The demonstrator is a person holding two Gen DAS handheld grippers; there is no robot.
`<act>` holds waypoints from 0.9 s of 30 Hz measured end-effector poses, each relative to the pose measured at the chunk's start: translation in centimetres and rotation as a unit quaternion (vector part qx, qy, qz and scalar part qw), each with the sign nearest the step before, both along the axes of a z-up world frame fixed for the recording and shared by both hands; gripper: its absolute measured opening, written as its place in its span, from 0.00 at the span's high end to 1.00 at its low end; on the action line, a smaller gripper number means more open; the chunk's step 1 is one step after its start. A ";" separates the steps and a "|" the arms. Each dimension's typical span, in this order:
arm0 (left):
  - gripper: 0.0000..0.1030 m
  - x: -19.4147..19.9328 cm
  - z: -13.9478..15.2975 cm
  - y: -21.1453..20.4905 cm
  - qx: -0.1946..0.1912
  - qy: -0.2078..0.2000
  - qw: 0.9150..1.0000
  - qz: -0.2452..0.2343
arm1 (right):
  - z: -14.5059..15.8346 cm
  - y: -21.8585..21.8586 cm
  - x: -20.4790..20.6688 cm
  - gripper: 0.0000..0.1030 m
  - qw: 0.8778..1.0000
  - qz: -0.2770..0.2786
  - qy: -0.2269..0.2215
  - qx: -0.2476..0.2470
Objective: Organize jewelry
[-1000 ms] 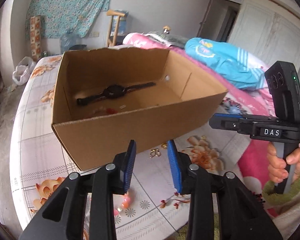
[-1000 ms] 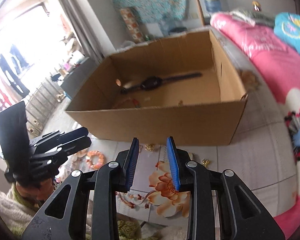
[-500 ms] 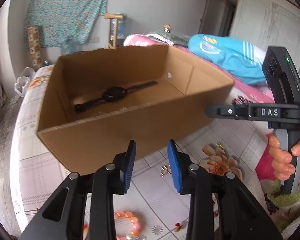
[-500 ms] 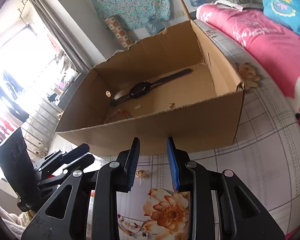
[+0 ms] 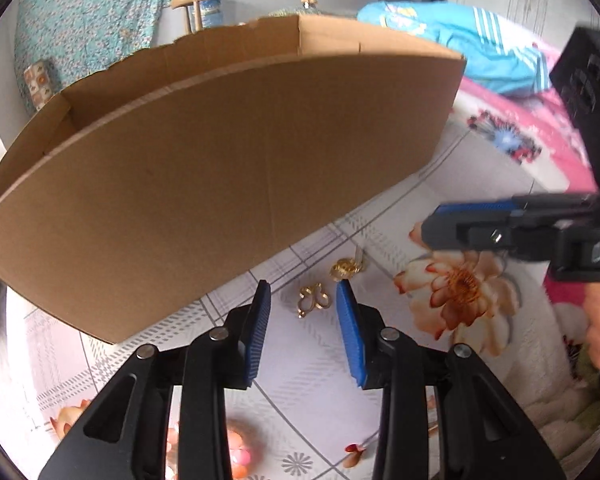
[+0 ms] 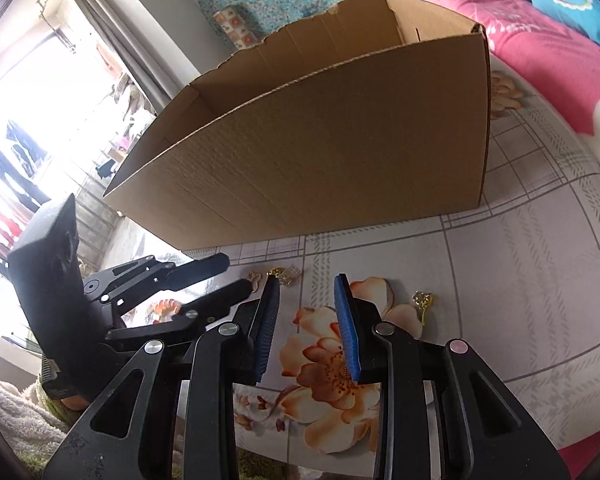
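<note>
With its jaws partly open and empty, the left gripper (image 5: pixel 303 294) hangs over a gold earring (image 5: pixel 313 301) lying on the sheet beside the cardboard box (image 5: pixel 220 168), so pickup seems underway, needing a lower reach and squeeze; the right gripper (image 6: pixel 306 282) is likewise empty.

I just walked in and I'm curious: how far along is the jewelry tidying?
Hard to say what's done: the cardboard box hides its inside from here. In hand: nothing yet; the left gripper hangs open over a gold butterfly piece, and the right gripper is empty too. Left: that piece, two more gold pieces, and a pink bead bracelet on the sheet.
</note>
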State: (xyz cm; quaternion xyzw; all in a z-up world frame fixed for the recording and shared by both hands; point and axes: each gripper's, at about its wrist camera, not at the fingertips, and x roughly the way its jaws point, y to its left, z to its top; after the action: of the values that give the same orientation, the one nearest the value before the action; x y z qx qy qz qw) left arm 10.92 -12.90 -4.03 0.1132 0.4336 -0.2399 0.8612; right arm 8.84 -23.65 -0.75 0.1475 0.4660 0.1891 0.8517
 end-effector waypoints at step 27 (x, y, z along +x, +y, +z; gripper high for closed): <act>1.00 -0.6 -0.3 0.9 -0.011 0.016 1.000 0.000 | 0.4 1.4 0.6 0.71 0.999 0.017 -0.011 -0.027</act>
State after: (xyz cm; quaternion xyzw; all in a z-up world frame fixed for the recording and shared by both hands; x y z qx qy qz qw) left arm 10.29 -12.00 -4.35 0.1005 0.4447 -0.2467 0.8552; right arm 9.45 -22.28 -0.37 0.1142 0.4642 0.1921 0.8571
